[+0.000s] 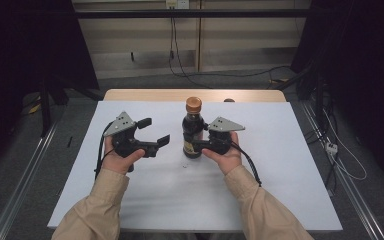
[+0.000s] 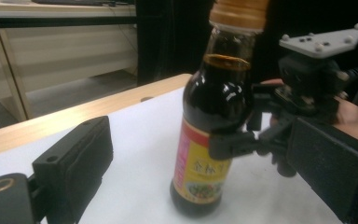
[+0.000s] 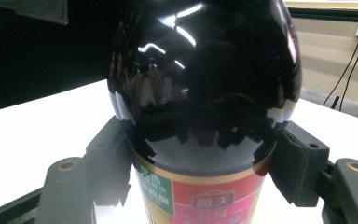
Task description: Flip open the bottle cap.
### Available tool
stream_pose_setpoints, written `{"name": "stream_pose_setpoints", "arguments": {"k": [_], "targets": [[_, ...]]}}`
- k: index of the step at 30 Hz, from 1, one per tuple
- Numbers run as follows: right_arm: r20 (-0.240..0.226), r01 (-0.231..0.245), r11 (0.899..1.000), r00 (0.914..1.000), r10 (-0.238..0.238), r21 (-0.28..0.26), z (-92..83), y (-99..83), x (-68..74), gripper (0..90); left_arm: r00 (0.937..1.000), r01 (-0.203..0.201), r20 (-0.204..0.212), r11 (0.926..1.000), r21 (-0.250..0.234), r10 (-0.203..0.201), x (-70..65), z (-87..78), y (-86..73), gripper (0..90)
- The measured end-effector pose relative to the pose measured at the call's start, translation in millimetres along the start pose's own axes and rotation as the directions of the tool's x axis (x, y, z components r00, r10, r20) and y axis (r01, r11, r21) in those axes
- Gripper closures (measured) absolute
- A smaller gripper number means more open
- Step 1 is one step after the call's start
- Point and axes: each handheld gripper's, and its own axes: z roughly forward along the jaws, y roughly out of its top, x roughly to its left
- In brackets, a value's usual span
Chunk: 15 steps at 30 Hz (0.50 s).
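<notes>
White table [image 1: 280, 165], bottle [image 1: 193, 131] clamped in right gripper [image 1: 196, 145]

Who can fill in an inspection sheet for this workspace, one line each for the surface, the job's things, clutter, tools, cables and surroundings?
Surface: white tabletop with a bare wooden strip at its far edge.
Job's things: dark sauce bottle, upright on the white top, orange cap on, red and yellow label.
Clutter: one tiny speck near the bottle's base; too small to identify.
Tools: right tool shut on the bottle's body; left tool open, empty, beside the bottle and apart from it.
Cables: a black one trails from each tool; more lie on the floor behind.
Surroundings: dark curtains, pale wall panels, metal floor rails.
</notes>
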Motion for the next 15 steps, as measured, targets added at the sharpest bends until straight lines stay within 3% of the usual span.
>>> {"name": "stream_pose_setpoints", "arguments": {"k": [14,15], "targets": [[0.003,-0.002,1.000,1.0000,0.002,-0.001,0.0,-0.2,0.4,30.3,0.9995,0.030,-0.004,0.9995,-0.012,-0.030,10.4,9.5,18.3,26.1],[0.004,-0.002,1.000,1.0000,0.002,0.000,0.1,-0.1,0.5,30.3,0.9997,0.024,-0.002,0.9997,-0.010,-0.024,10.9,10.0,19.6,31.0]]}}
